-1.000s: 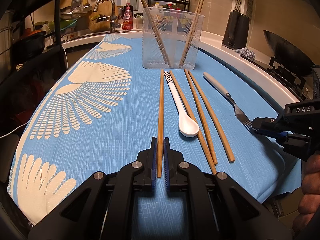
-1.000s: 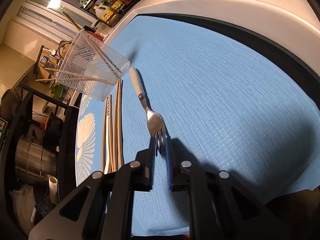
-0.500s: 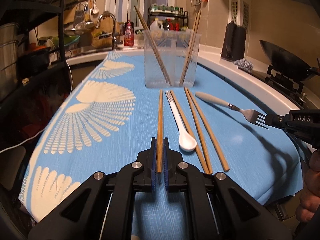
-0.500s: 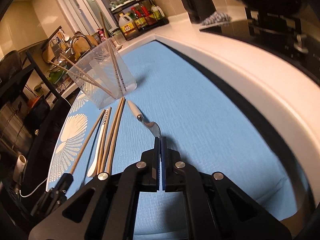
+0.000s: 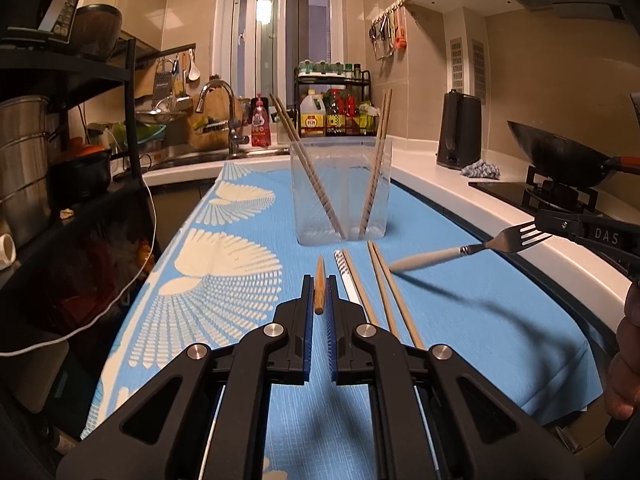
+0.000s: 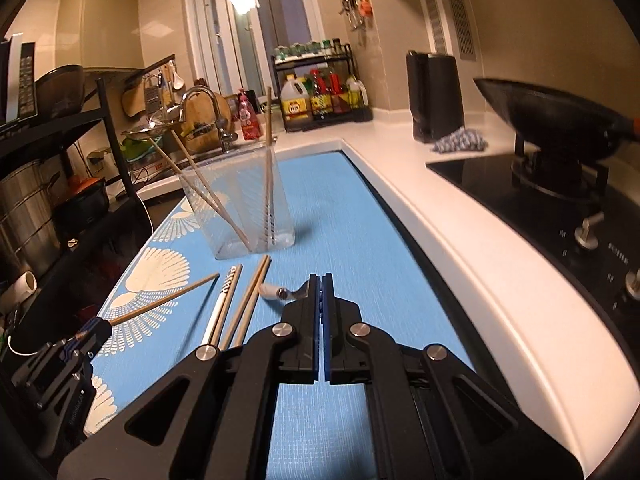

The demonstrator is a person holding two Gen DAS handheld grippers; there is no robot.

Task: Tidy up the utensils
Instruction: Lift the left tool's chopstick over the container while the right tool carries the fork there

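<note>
The clear plastic holder point(image 5: 340, 192) stood on the blue patterned cloth point(image 5: 460, 300), with two pairs of chopsticks point(image 5: 316, 176) leaning inside it. In front of the holder, the left gripper point(image 5: 319, 300) was clamped on a single wooden chopstick point(image 5: 319, 289), which was raised off the cloth and pointed toward the holder. To the holder's right front, the right gripper point(image 6: 321, 292) was pinched tight on the tines of a fork point(image 5: 472, 249), whose pale handle hung in the air above its shadow. Between these, just before the holder, a white spoon point(image 5: 346, 276) and what looked like three more chopsticks point(image 5: 390, 292) lay on the cloth, their near ends hidden behind the gripper.
</note>
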